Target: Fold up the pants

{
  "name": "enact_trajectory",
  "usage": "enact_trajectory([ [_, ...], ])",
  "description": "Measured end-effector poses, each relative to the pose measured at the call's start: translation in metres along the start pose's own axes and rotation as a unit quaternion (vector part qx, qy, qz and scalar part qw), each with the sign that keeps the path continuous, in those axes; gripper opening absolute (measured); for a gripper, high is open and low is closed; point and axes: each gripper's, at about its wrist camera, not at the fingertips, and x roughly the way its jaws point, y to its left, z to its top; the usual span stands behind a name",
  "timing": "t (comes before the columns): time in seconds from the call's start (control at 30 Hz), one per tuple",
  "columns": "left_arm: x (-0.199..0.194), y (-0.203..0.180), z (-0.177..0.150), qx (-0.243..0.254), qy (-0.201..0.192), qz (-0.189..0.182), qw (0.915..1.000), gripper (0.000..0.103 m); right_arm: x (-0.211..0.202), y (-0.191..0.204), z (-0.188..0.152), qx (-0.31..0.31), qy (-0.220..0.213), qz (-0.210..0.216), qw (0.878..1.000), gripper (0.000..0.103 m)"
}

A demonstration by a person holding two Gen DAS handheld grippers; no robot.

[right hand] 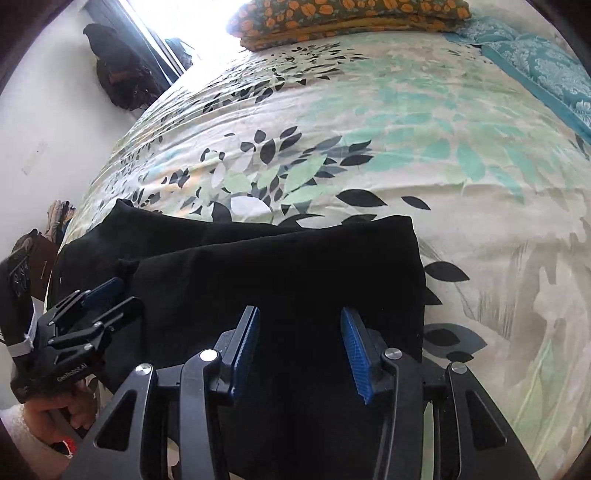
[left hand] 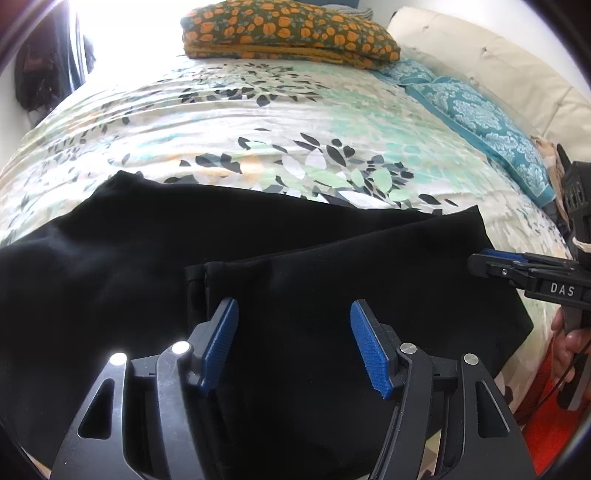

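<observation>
black pants [left hand: 295, 258] folded flat on leaf-print bedspread [left hand: 258, 122], under both grippers | left gripper [left hand: 293, 343] jaws spread, nothing between | right gripper [right hand: 299, 349] part-spread over pants' right edge, nothing clamped | floral cushion [left hand: 291, 33] far ahead

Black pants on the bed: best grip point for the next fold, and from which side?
Take the black pants at the loose right-hand end, by the far right corner, coming in from the bare bedspread. That edge lies flat and exposed; the other end runs off under the left gripper.
</observation>
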Motion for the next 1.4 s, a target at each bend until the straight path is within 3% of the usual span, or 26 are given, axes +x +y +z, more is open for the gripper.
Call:
enact_trajectory([
  [0.07,-0.016,0.005,0.0,-0.02,-0.009,-0.011,0.9997,0.068,-0.025,0.014,-0.006,-0.019,-0.026,-0.001,0.999,0.046],
  [0.1,-0.024,0.008,-0.002,-0.031,-0.015,-0.017,0.9993,0.074,-0.039,0.023,-0.009,-0.028,-0.04,0.008,0.999,0.046],
  [0.13,-0.028,0.01,-0.005,-0.039,-0.018,-0.022,0.9989,0.075,-0.051,0.031,-0.015,-0.034,-0.054,0.012,0.998,0.051],
  [0.17,-0.028,0.012,-0.009,-0.042,-0.015,-0.024,0.9987,0.076,-0.059,0.039,-0.023,-0.036,-0.064,0.014,0.997,0.056],
  [0.23,-0.018,0.013,-0.017,-0.038,0.009,-0.013,0.9991,0.076,-0.059,0.054,-0.04,-0.043,-0.067,0.018,0.997,0.081],
  [0.27,-0.01,0.016,-0.021,-0.039,0.023,0.001,0.999,0.076,-0.049,0.06,-0.048,-0.052,-0.054,0.016,0.997,0.085],
  [0.3,-0.006,0.019,-0.024,-0.042,0.031,0.017,0.9985,0.076,-0.034,0.066,-0.055,-0.064,-0.032,0.011,0.997,0.086],
  [0.37,-0.013,0.031,-0.027,-0.061,0.029,-0.002,0.9977,0.075,-0.01,0.072,-0.064,-0.086,0.007,-0.005,0.996,0.085],
  [0.53,-0.067,0.085,-0.016,-0.105,-0.025,0.004,0.9941,0.076,-0.055,0.081,-0.057,-0.081,-0.08,0.007,0.994,0.085],
  [0.7,-0.111,0.193,-0.005,-0.214,-0.063,0.024,0.9746,0.076,-0.078,0.084,-0.065,-0.069,-0.117,-0.004,0.991,0.089],
  [0.83,-0.133,0.281,-0.017,-0.295,-0.072,0.078,0.9495,0.076,-0.068,0.074,-0.088,-0.045,-0.085,-0.017,0.995,0.089],
  [0.93,-0.132,0.328,-0.027,-0.321,-0.054,0.087,0.9414,0.076,-0.063,0.069,-0.094,-0.036,-0.063,-0.018,0.997,0.089],
  [1.03,-0.119,0.352,-0.03,-0.311,-0.025,0.046,0.9491,0.076,-0.066,0.074,-0.091,-0.041,-0.075,-0.015,0.996,0.089],
  [1.13,-0.111,0.351,-0.027,-0.286,-0.014,0.002,0.958,0.075,-0.064,0.083,-0.092,-0.058,-0.073,-0.011,0.996,0.089],
  [1.27,-0.1,0.343,-0.02,-0.247,-0.011,0.015,0.9688,0.076,-0.058,0.09,-0.096,-0.075,-0.062,-0.004,0.995,0.089],
  [1.4,-0.073,0.35,-0.029,-0.237,0.036,0.054,0.9692,0.078,-0.055,0.095,-0.098,-0.083,-0.056,0.001,0.995,0.089],
])
